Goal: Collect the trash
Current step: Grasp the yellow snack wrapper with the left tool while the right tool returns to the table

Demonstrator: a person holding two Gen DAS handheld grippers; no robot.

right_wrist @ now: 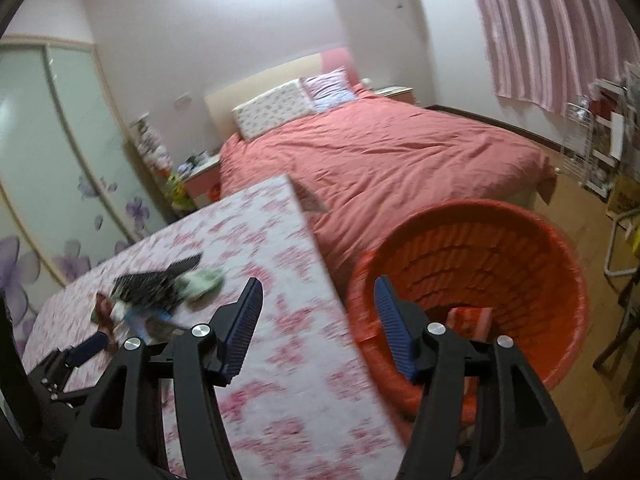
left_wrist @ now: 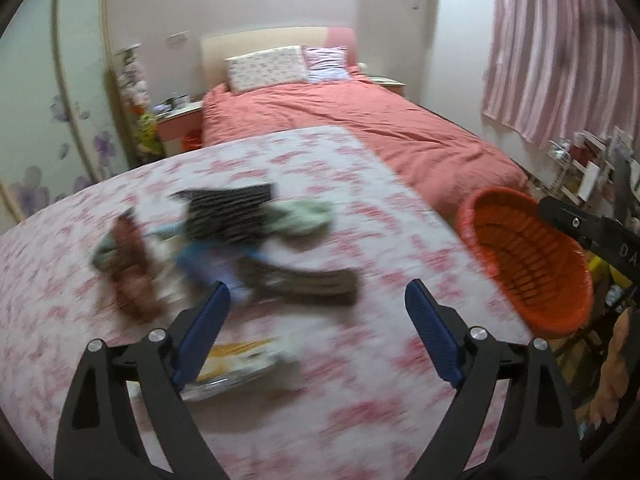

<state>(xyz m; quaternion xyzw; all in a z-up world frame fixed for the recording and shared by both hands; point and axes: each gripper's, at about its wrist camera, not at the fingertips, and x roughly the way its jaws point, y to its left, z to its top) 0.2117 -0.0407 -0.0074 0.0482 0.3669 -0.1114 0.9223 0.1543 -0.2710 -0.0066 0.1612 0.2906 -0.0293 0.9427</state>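
Note:
A pile of wrappers and packets (left_wrist: pixel 224 240) lies on the pink floral tablecloth (left_wrist: pixel 360 380); the view is blurred. A yellow-and-white packet (left_wrist: pixel 240 364) lies nearest, just under my left gripper (left_wrist: pixel 316 300), which is open and empty above the table. The pile also shows in the right wrist view (right_wrist: pixel 160 296). An orange basket (right_wrist: pixel 480 280) stands beside the table's right edge with a red-orange packet (right_wrist: pixel 468 320) inside. My right gripper (right_wrist: pixel 318 296) is open and empty, over the table edge and the basket rim. The basket also shows in the left wrist view (left_wrist: pixel 528 256).
A bed with a coral duvet (right_wrist: pixel 380 152) stands behind the table. A wardrobe with flower-printed doors (right_wrist: pixel 60 160) is on the left. A cluttered rack (right_wrist: pixel 600 136) and wooden floor (right_wrist: pixel 580 216) lie to the right.

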